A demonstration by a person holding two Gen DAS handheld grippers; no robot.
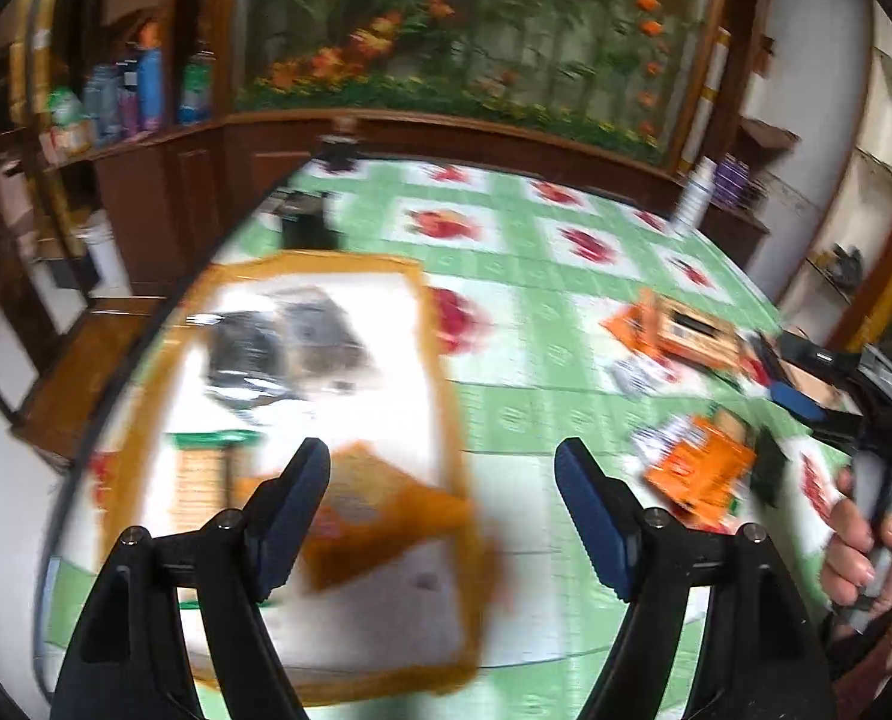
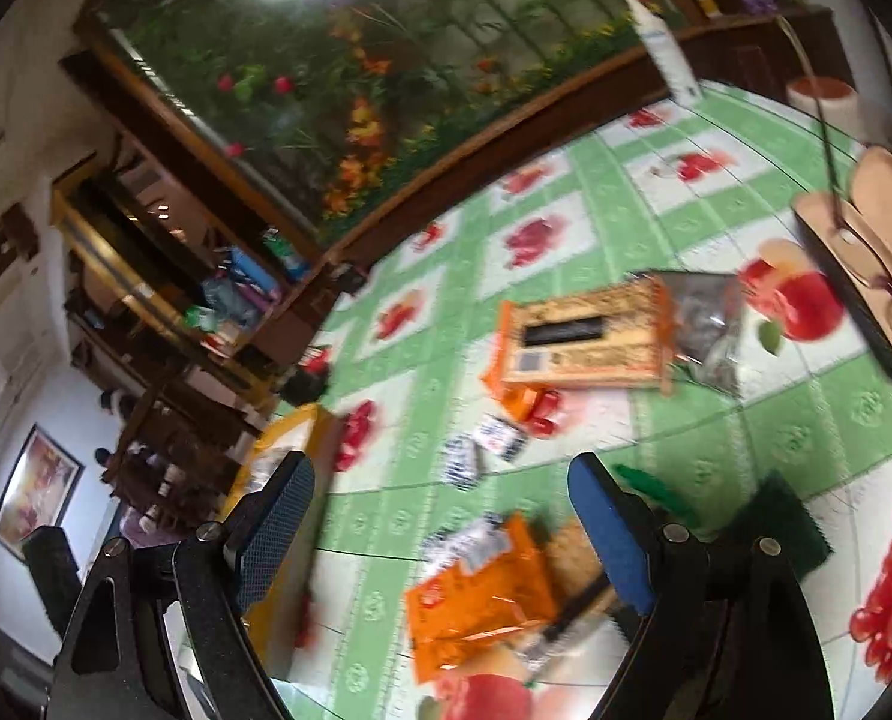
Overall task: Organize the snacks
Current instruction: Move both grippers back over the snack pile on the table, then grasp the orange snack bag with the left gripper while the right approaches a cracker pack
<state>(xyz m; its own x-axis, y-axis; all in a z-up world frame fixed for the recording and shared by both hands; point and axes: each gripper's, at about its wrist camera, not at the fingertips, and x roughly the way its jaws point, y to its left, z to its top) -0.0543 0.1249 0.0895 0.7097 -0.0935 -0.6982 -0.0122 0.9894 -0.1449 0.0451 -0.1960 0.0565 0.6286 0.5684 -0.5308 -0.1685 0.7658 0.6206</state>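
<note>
An orange-rimmed white tray [image 1: 440, 360] lies on the left of the table and holds a dark silvery packet [image 1: 290, 336], a green-edged packet [image 1: 206, 468] and an orange packet [image 1: 380, 510]. My left gripper [image 1: 443, 468] hovers open over the tray's near right part, with nothing between its pads. In the right wrist view my right gripper [image 2: 443, 480] stands open above a crumpled orange snack packet [image 2: 481, 594] without touching it. Farther off lie an orange-and-tan box [image 2: 583, 336], a dark foil packet [image 2: 703, 324] and small white-blue sachets [image 2: 487, 444]. Both views are blurred.
The table has a green-and-white fruit-print cloth [image 2: 715, 444]. A tan case [image 2: 877, 252] and a white bottle [image 2: 661, 48] stand at the far right, dark green items [image 2: 769, 522] near the right finger. A hand [image 1: 853, 540] grips the right tool's handle. Wooden cabinets line the back.
</note>
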